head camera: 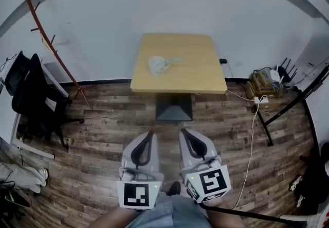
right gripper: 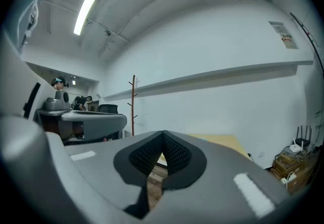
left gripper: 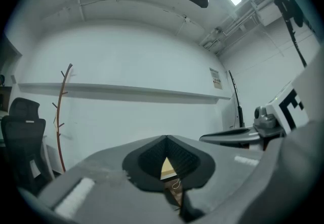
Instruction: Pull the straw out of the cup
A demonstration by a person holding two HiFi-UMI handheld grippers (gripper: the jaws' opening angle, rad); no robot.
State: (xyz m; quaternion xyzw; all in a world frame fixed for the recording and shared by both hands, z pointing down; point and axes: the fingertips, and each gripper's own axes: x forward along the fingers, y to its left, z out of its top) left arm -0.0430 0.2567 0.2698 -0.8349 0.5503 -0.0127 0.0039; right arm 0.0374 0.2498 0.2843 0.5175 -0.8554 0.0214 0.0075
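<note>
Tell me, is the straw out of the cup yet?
Not yet. Nothing looks done: the straw seems to be in the cup on the table. The left gripper and right gripper are shut, empty, far from it. Walking over, grabbing and pulling are left.

Cup (head camera: 157, 65) with straw (head camera: 174, 60) on table (head camera: 198, 75), left gripper (head camera: 150, 134), right gripper (head camera: 184, 133) well away

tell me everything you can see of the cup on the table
The cup is small and far off in the head view: whitish, maybe translucent, its material unclear. It sits on the light wooden table, a little left of the top's middle. A pale straw pokes from it toward the right. Only the table and the straw appear to touch it.
</note>
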